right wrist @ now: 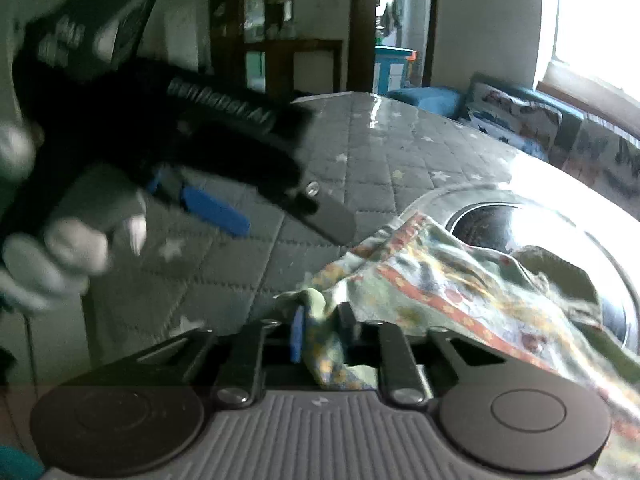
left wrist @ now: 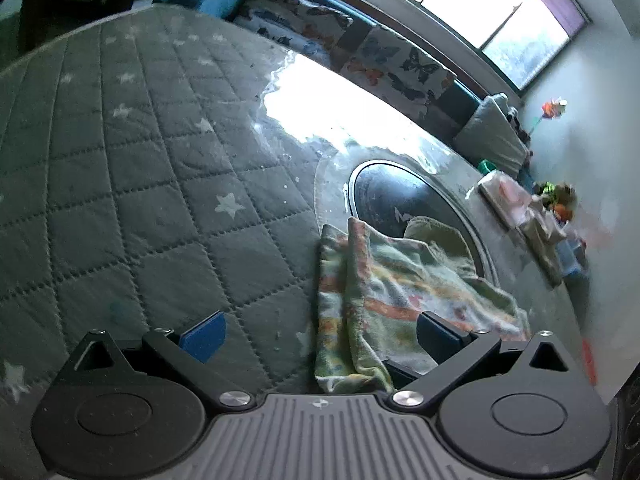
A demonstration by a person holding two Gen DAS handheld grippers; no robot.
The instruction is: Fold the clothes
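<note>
A grey quilted bed (left wrist: pixel 132 168) carries a round tray (left wrist: pixel 400 184). A patterned cloth (left wrist: pixel 392 292) drapes over both, between the left gripper's (left wrist: pixel 316 336) spread fingers. The right gripper (right wrist: pixel 320 332) pinches its edge. The blurred gloved hand (right wrist: pixel 60 256) is hard to make out.

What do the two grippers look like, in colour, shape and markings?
Both have black linkage arms with silver screws, round black discs at each side and a ribbed grey plate between. The finger pads are blue. The left gripper, seen from the right wrist, carries blurred white lettering; a light-gloved hand is there.
</note>
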